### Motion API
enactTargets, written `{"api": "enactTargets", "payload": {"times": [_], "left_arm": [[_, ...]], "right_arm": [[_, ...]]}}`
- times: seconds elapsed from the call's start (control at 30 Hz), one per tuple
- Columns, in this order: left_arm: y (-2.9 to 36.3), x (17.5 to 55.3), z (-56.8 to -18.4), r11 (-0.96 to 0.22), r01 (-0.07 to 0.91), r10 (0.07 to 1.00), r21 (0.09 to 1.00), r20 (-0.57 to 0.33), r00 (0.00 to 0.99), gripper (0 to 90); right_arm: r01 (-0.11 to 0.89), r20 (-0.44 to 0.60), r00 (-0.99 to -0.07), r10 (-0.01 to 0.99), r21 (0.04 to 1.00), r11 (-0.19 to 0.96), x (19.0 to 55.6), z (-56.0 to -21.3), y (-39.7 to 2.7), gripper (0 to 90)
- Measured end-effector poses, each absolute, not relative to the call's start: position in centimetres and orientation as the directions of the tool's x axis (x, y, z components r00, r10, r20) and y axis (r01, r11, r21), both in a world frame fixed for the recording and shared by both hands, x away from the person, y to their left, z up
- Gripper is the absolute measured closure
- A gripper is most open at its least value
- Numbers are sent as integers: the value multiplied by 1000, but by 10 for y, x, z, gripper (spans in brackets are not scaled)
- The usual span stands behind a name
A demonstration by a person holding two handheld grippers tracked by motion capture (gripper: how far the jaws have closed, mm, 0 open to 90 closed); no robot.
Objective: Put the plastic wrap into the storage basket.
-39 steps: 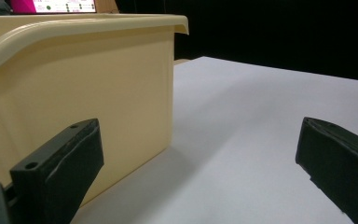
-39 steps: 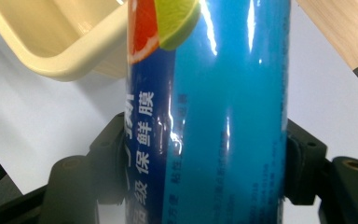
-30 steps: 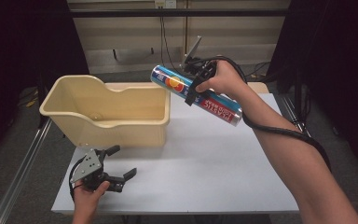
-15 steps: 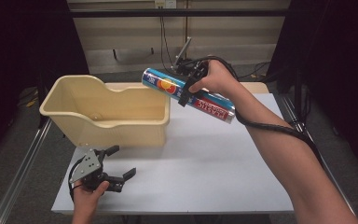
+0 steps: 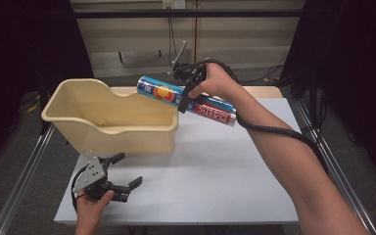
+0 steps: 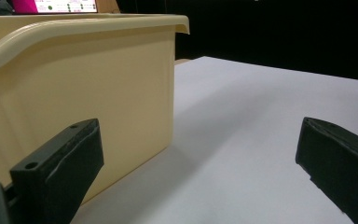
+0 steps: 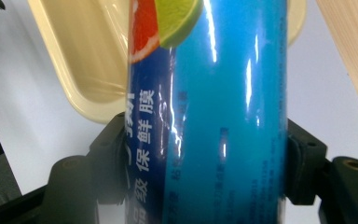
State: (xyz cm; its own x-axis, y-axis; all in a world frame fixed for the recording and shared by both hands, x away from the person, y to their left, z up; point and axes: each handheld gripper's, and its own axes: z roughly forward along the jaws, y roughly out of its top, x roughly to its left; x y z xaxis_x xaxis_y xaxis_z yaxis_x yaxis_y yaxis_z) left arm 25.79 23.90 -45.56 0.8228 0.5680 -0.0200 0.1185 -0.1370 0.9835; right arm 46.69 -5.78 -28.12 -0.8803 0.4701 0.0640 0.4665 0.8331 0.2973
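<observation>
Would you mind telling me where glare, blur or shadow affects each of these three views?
Right gripper view: bright vertical glare streaks on the blue cling-film roll, whose nearest print is soft. Left gripper view: the close jaws are slightly blurred; the beige tub casts a soft shadow on the white table. High view: evenly lit table, dark surroundings.

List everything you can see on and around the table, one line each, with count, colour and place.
Rectangular plastic tub: one, cream-yellow, left half of the table.
Cylindrical foil-wrapped roll: one, blue with fruit pictures and a red label, held tilted in the air over the tub's right end.
Flat table: one, white top.
Left gripper: one, black, open, low at the front left, below the tub.
Right gripper: one, black, shut on the roll's middle.
Forearms: two, entering from the bottom edge.
</observation>
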Motion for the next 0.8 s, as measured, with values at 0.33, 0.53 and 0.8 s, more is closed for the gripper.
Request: {"api": "enactTargets", "payload": {"times": [0.33, 0.53, 0.8], "left_arm": [[240, 257, -455, -140, 119, 576, 983, -17, 817, 5], [239, 257, -455, -144, 112, 573, 983, -9, 820, 5], [240, 257, -455, -142, 112, 573, 984, -11, 820, 6]], "right_arm": [[392, 52, -917, 397, 307, 867, 467, -281, -40, 318], [358, 49, -931, 361, 306, 882, 471, -285, -30, 318], [317, 50, -947, 317, 305, 898, 476, -291, -13, 318]]}}
